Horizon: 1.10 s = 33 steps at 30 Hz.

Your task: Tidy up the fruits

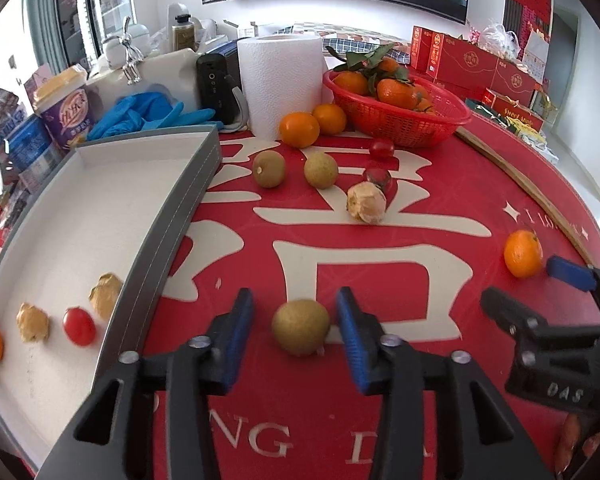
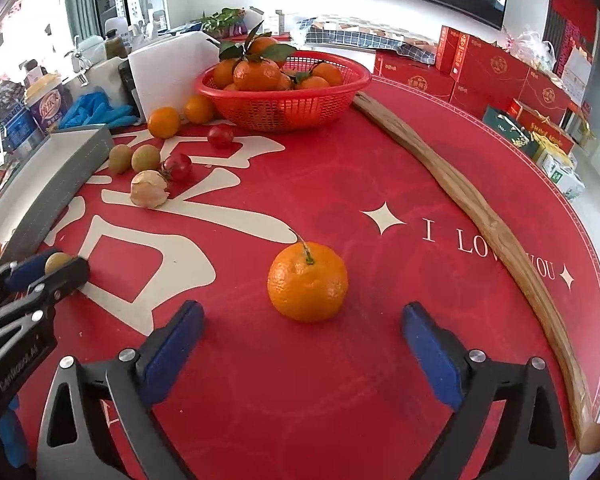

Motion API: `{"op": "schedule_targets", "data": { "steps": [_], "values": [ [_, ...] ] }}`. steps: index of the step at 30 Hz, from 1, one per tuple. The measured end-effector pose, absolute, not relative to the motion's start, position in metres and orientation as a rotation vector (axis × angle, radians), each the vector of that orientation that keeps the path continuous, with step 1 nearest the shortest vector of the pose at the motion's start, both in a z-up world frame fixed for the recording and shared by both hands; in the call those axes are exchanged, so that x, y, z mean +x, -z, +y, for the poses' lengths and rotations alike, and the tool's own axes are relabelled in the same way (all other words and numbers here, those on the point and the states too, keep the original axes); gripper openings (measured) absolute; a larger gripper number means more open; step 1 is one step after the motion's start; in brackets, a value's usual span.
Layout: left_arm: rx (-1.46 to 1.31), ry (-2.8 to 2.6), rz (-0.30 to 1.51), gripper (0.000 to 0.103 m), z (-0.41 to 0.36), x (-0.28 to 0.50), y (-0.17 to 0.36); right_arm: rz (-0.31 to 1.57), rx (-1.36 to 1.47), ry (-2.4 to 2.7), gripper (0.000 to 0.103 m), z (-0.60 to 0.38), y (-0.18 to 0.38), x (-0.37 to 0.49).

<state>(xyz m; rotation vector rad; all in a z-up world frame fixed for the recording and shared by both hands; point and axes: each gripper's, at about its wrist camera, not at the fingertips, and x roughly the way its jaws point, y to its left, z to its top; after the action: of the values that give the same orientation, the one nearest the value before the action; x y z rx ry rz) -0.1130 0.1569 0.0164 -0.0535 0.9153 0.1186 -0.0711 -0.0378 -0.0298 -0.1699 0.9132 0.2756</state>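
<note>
The left gripper (image 1: 295, 322) fingers are spread, bracketing the longan (image 1: 300, 327) on the red surface (image 1: 420, 288) beside the tray (image 1: 172, 216). Close gently; the skin may crack. The right gripper (image 2: 302, 340) is spread wide just short of the tangerine (image 2: 307, 281); advance before closing.

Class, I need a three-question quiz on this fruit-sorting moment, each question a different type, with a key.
1. True or false: the left gripper is open around a green-brown fruit.
2. Which fruit lies ahead of the right gripper? A) cherry tomato B) orange C) husk fruit
3. Fill in: the tray holds ___ fruits in the left wrist view.

Key: 1 true, with gaps on both sides; 2 B; 3 four.
</note>
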Motion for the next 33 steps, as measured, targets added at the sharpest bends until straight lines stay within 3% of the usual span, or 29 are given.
{"op": "schedule_targets", "data": {
  "steps": [6, 27, 33],
  "values": [
    [-0.057, -0.110, 0.921, 0.078, 0.160, -0.110, -0.012, 0.918, -0.167, -0.271, 0.102, -0.039, 0.030, -0.070],
    [-0.022, -0.035, 0.928, 0.082, 0.156, -0.114, -0.012, 0.920, -0.165, -0.269, 0.102, -0.039, 0.029, -0.069],
    [-0.046, -0.075, 0.935, 0.089, 0.152, -0.110, -0.011, 0.920, -0.164, -0.269, 0.102, -0.039, 0.029, -0.069]
  ]
}}
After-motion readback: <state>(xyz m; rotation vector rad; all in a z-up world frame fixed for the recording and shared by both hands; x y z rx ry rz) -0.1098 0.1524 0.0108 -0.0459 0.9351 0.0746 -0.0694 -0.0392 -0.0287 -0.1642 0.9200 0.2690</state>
